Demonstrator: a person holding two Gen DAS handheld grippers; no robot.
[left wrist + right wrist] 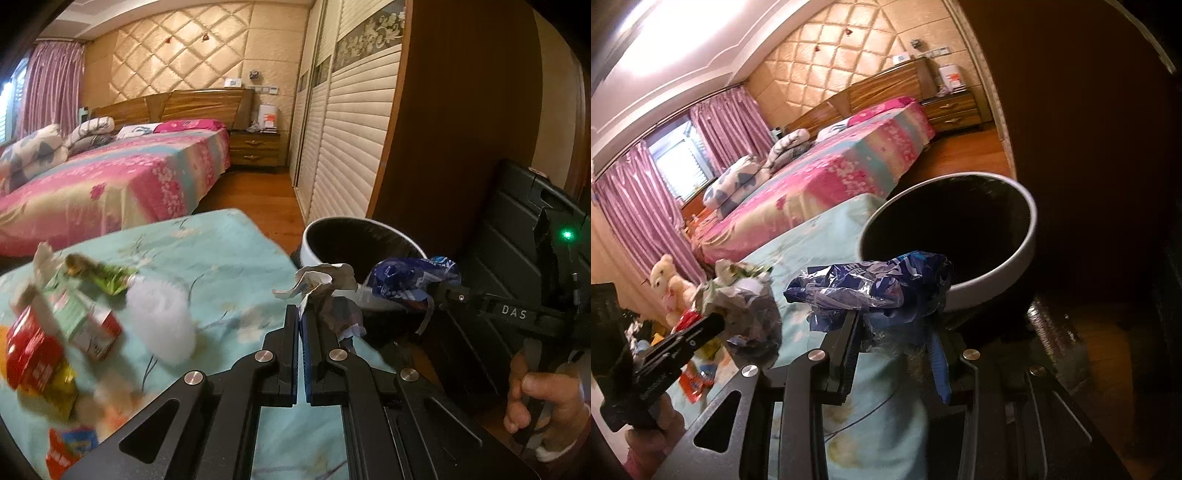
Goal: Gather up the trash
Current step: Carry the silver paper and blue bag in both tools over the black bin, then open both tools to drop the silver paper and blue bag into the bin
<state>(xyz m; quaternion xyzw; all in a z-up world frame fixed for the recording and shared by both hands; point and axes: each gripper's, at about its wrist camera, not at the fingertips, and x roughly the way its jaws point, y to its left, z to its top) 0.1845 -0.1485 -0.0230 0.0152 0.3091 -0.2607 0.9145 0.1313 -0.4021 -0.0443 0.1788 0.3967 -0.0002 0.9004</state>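
Note:
My left gripper [301, 314] is shut on a crumpled grey-white paper ball [327, 288], held at the right edge of the teal-clothed table [221, 251]. My right gripper [894, 332] is shut on a crinkled blue plastic wrapper [871, 284], just in front of the bin's near rim. The round white bin [1015, 266] has a black liner and looks dark inside. In the left wrist view the right gripper [445, 291] holds the wrapper [410, 278] beside the bin [306, 251]. In the right wrist view the left gripper [714, 323] and its paper ball [753, 314] are at the left.
More trash lies on the table's left part: a red-and-green carton [70, 325], a green wrapper [110, 277], a white fluffy lump [162, 321] and yellow and red packets [59, 384]. A pink bed [122, 177], a wardrobe [347, 122] and a dark case [517, 251] stand around.

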